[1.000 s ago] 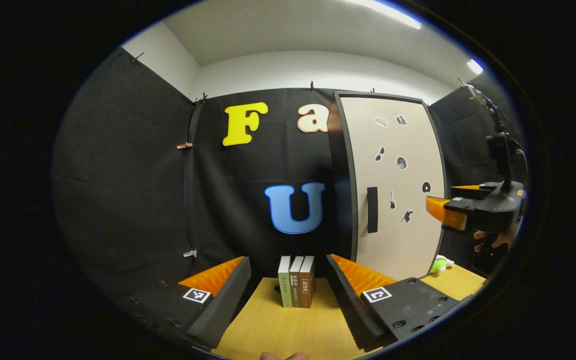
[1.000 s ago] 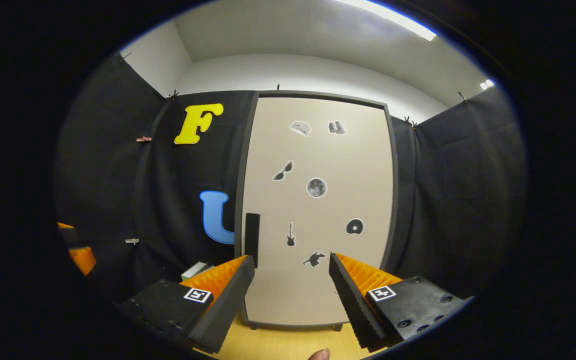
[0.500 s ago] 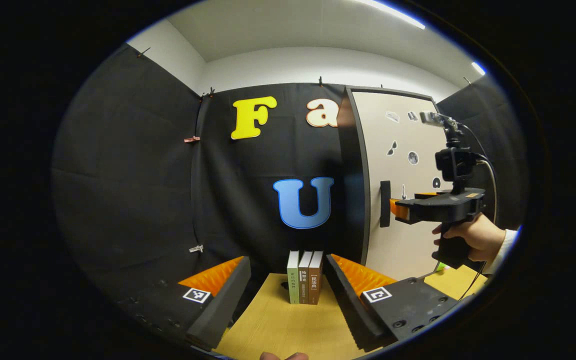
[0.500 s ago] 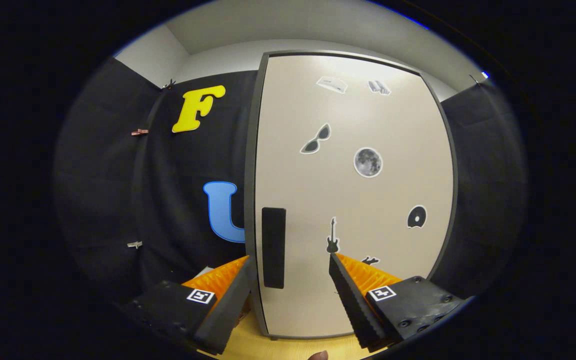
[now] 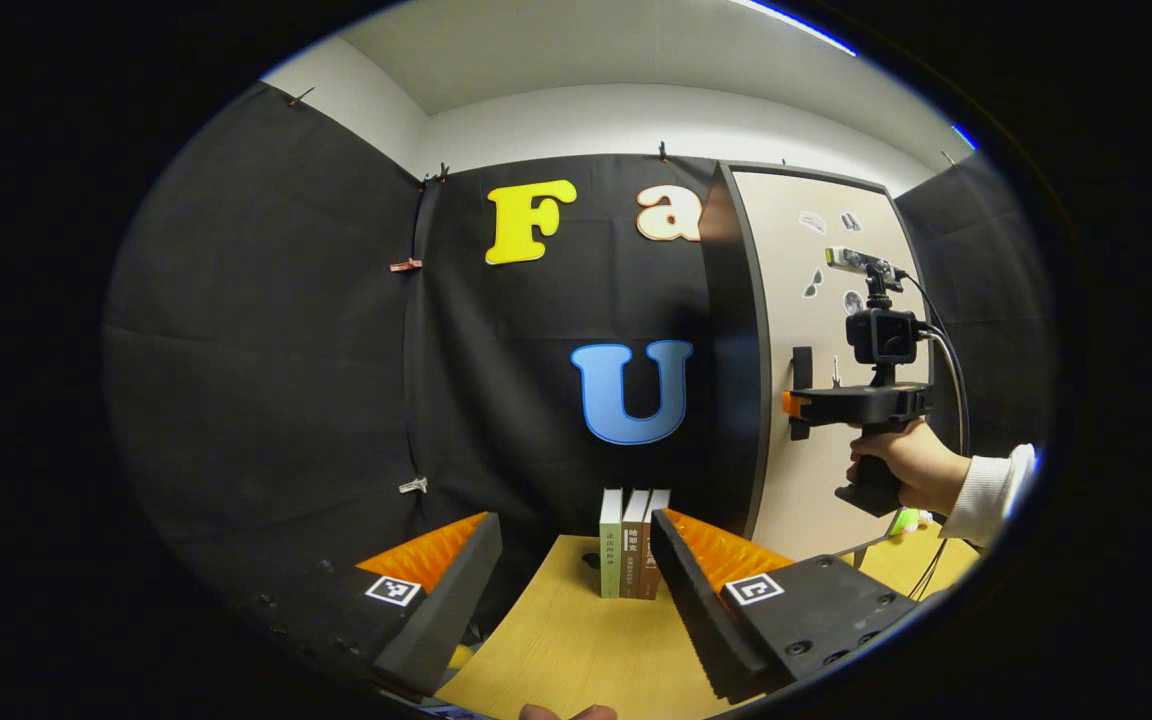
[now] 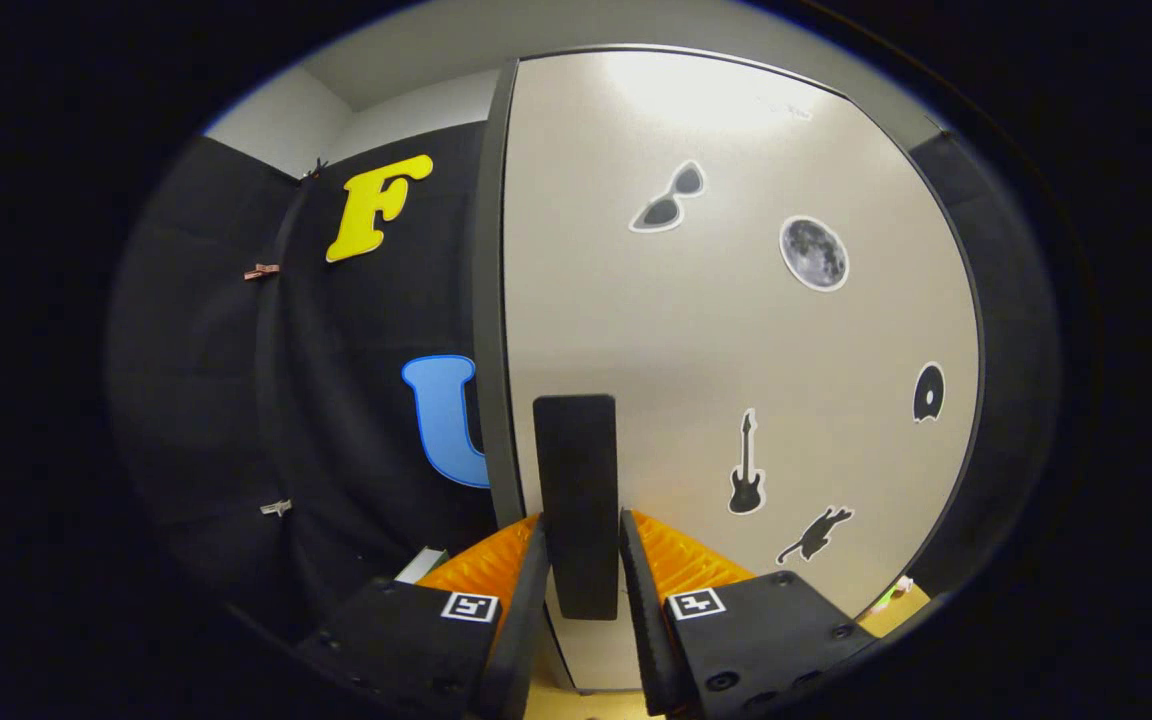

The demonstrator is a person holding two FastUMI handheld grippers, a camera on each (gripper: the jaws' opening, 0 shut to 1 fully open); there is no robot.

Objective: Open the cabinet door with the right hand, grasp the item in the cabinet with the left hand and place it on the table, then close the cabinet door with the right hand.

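Beige cabinet door (image 6: 736, 330) shut; right hand-held gripper (image 6: 581, 560) clamps its handle (image 6: 576, 500), left hand-held gripper (image 5: 576, 560) spread.

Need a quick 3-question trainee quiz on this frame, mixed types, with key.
1. True or false: the right gripper has closed on the cabinet door handle.
2. The left gripper is: A) holding a book B) open, holding nothing C) on the door.
3. Fill in: three ___ stand upright on the table beside the cabinet.

Key: 1 true; 2 B; 3 books.
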